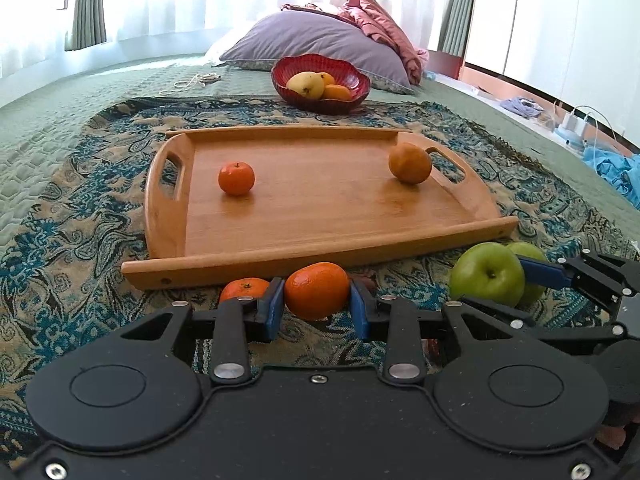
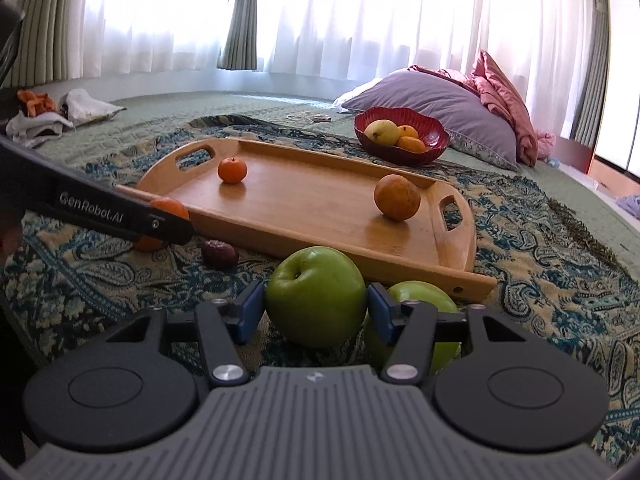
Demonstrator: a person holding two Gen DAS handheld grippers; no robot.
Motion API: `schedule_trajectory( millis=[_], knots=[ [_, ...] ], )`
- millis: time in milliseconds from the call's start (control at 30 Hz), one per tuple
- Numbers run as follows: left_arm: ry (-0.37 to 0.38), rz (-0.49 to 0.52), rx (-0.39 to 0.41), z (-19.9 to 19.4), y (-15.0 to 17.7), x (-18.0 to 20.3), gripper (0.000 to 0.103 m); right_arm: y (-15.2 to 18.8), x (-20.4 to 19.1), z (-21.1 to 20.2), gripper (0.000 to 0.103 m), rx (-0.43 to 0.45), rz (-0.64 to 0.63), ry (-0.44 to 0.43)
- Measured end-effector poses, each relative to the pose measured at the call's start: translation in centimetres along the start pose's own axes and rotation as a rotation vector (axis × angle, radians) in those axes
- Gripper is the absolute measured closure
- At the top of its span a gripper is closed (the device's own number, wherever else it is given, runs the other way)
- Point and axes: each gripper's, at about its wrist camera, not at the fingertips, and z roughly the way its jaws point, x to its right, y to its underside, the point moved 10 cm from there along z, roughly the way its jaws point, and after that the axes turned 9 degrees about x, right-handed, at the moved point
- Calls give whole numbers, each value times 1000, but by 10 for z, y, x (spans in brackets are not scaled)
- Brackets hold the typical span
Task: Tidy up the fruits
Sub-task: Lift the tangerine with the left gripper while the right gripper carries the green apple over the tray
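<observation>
My left gripper (image 1: 317,310) is shut on an orange mandarin (image 1: 316,289) in front of the wooden tray (image 1: 320,254). A second mandarin (image 1: 243,289) lies just left of it. My right gripper (image 2: 316,312) is shut on a green apple (image 2: 316,296); a second green apple (image 2: 424,296) sits behind its right finger. The tray (image 2: 400,256) holds a small mandarin (image 1: 236,177) at the left and an orange (image 1: 410,163) at the right. The right gripper and both apples (image 1: 486,274) also show in the left wrist view.
A red bowl (image 1: 352,80) with a yellow pear and oranges stands behind the tray, before a purple pillow (image 1: 312,38). A dark dried fruit (image 2: 219,254) lies on the patterned cloth (image 2: 540,248). Clothes (image 2: 60,114) lie far left, cables far right.
</observation>
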Motion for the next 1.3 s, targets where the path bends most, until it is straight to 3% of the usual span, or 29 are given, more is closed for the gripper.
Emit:
schedule_trajectory(
  millis=[967, 1300],
  knots=[
    [-54, -61, 48, 8, -39, -27, 71, -48, 30, 15, 43, 62, 172, 13],
    [-89, -79, 54, 23, -58, -45, 71, -59, 56, 39, 43, 33, 218, 49]
  ],
)
